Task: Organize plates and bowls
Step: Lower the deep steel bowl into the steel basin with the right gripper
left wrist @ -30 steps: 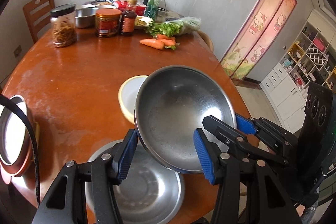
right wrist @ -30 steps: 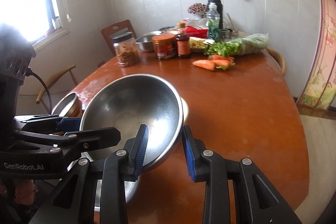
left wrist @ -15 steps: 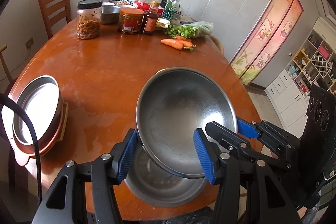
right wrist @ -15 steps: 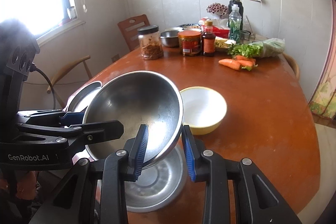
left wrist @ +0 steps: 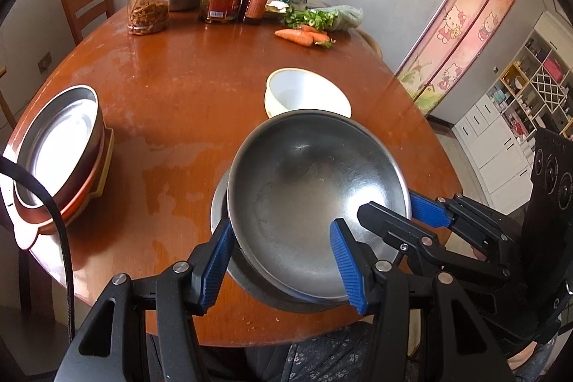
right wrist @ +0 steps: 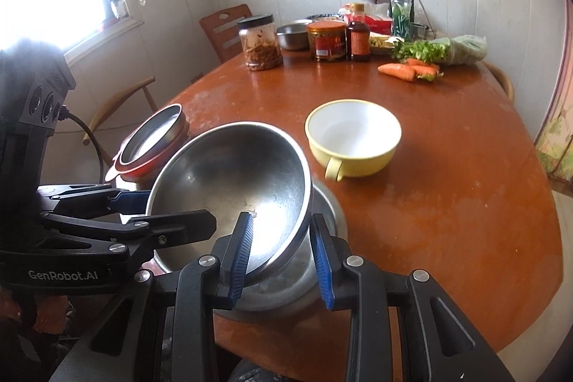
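Steel bowl (left wrist: 308, 188), rim clenched by both my left gripper (left wrist: 283, 260) and right gripper (right wrist: 283, 253), hangs tilted over the lower bowl (right wrist: 322, 274); I'd level it, seat it, yellow bowl (right wrist: 354, 138) at one o'clock.

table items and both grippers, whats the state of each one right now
large steel bowl: held tilted, above the steel basin
steel basin: upright on the table, empty
yellow handled bowl: upright, empty
stacked dishes: nested at the table edge
black-lidded glass jar: lid on
left gripper: shut on the large bowl's rim
right gripper: shut on the same rim
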### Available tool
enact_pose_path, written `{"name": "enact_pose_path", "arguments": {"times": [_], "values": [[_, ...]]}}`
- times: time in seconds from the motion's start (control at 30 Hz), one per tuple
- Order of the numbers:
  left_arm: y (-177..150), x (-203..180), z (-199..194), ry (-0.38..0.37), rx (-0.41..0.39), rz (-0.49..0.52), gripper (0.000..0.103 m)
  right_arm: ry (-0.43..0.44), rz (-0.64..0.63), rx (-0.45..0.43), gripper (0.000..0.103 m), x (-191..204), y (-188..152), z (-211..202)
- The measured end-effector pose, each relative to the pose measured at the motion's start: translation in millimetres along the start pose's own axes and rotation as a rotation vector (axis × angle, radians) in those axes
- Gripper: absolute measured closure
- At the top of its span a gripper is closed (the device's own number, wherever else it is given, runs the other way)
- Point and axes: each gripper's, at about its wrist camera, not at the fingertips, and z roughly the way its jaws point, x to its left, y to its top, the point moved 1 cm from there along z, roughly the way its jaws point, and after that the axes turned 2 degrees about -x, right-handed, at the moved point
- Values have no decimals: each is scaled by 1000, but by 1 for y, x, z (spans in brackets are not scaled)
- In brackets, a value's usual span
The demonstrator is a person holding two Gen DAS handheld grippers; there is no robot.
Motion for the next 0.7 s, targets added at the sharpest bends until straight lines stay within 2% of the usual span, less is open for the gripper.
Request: {"name": "enact_pose_path", "arguments": {"times": [0.7], "values": [[-4,-7,26,39,61,44,48,-25,11,66,69,-10,-13,13]]}}
